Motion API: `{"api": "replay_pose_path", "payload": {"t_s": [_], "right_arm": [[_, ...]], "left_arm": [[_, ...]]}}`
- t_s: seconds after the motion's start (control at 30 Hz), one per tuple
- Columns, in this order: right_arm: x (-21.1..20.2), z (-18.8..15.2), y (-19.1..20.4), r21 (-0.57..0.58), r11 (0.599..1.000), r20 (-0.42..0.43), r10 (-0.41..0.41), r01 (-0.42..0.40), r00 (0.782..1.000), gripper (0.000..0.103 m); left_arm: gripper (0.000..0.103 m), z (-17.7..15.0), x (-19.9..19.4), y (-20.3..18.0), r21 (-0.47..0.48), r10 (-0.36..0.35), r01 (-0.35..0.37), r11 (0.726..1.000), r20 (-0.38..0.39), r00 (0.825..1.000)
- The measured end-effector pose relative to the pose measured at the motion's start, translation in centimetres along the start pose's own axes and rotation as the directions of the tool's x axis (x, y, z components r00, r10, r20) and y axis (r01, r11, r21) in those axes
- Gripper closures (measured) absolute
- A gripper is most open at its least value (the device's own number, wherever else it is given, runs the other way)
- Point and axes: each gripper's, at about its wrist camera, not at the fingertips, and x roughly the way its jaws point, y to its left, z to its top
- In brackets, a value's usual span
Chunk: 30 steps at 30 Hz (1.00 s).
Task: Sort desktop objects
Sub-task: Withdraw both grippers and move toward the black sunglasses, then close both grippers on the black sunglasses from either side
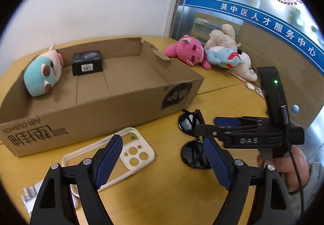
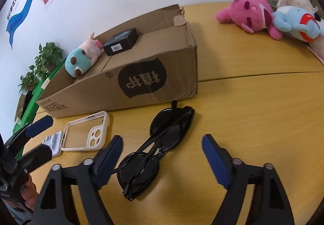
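Yellow bench (image 1: 154,194) w/ cardboard box (image 1: 113,103): left hand-held gripper (image 1: 162,162) gapes empty, tilted down over the phone case (image 1: 113,156); right view, right hand-held gripper (image 2: 162,156) part-open, empty, angled down astride folded sunglasses (image 2: 160,148) — light, slippery, fragile; grip across the frame.

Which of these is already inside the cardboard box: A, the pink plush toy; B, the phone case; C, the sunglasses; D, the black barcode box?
D: the black barcode box sits inside the cardboard box, next to a teal and pink plush.
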Motion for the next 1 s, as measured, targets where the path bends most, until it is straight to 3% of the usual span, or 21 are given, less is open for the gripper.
{"api": "replay_pose_path", "payload": {"t_s": [0.03,0.13,0.33,0.57,0.8,0.87,1.0], "right_arm": [[0.2,0.0,0.1,-0.002,1.000,-0.006,0.004,-0.004,1.000,0.037],[1.0,-0.2,0.1,0.006,1.000,-0.035,0.024,-0.024,0.999,0.061],[1.4,-1.8,0.5,0.052,0.998,-0.042,0.047,-0.045,0.998,0.083],[1.2,-3.9,2.8,0.011,0.996,-0.066,0.087,-0.087,0.994,0.089],[1.2,-5.1,5.1,-0.034,0.995,-0.080,0.093,-0.096,0.992,0.089],[1.2,-5.2,5.5,-0.040,0.995,-0.080,0.089,-0.093,0.993,0.089],[1.1,-5.3,5.5,-0.037,0.995,-0.078,0.094,-0.097,0.993,0.088]], "left_arm": [[0.021,-0.1,0.2,0.0,-0.009,-0.007,0.007,1.000,-0.006,1.000],[0.021,-0.4,0.7,0.1,-0.038,-0.037,0.036,0.999,-0.029,0.999],[0.021,-1.1,1.2,0.1,-0.062,-0.055,0.052,0.997,-0.051,0.997],[0.022,-0.9,1.7,1.2,-0.140,-0.120,0.111,0.984,-0.058,0.991],[0.024,-0.4,3.8,1.8,-0.245,-0.253,0.225,0.943,-0.091,0.963],[0.029,-0.4,4.6,1.8,-0.261,-0.283,0.247,0.933,-0.110,0.953],[0.054,-0.9,6.2,1.3,-0.265,-0.309,0.256,0.930,-0.182,0.933]]}}
